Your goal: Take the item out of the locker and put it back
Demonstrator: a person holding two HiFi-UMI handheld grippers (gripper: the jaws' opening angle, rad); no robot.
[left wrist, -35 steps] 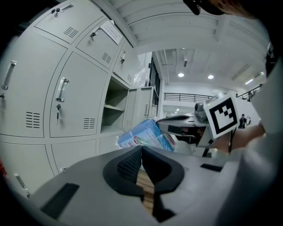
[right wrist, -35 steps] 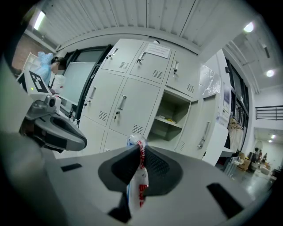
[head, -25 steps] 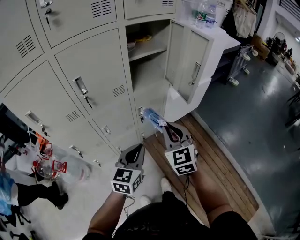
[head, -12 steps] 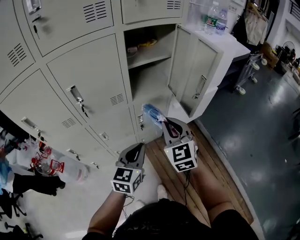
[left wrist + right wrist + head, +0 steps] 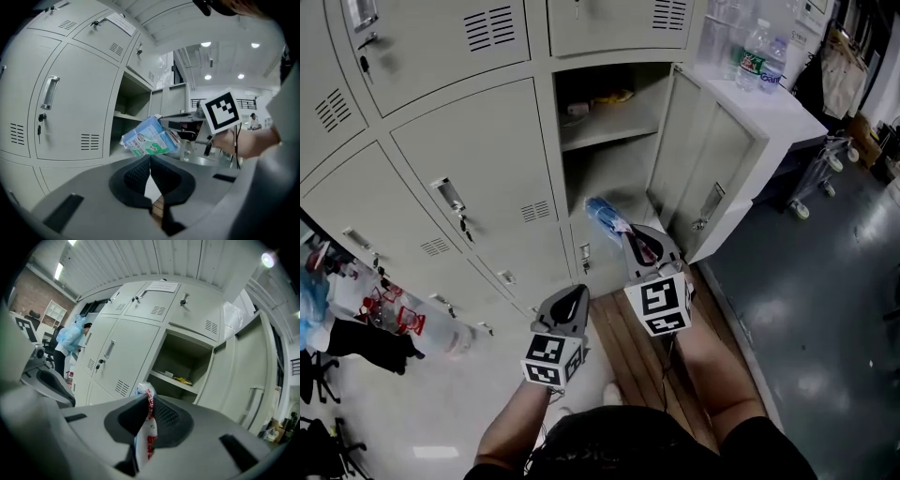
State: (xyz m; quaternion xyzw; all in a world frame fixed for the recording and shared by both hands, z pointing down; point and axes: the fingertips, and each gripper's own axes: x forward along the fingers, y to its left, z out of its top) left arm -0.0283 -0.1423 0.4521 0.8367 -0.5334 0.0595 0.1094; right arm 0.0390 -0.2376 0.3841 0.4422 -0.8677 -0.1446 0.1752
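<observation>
Right claw [image 5: 632, 240] clamps a blue-and-white plastic packet [image 5: 604, 214] near the open grey metal locker [image 5: 609, 169]; left claw [image 5: 579, 292] is pressed together, empty.

Open locker compartment [image 5: 602, 159], door swung to the right. Inside, one shelf [image 5: 623, 125] across the upper part. On it: yellow item [image 5: 616, 96] near the back middle, small pale item [image 5: 577, 109] at the left end, apart from each other; can't tell what either is.

White counter [image 5: 773, 105] just right of the lockers. Two labelled water bottles [image 5: 754, 65] upright near its back edge, side by side.

Floor: wooden plank strip [image 5: 630, 339] along the locker base, glossy grey floor [image 5: 825, 309] to its right, white floor [image 5: 459, 403] to its left. Clear plastic container [image 5: 441, 336] with red labels lies on the white part, close to the locker base.
</observation>
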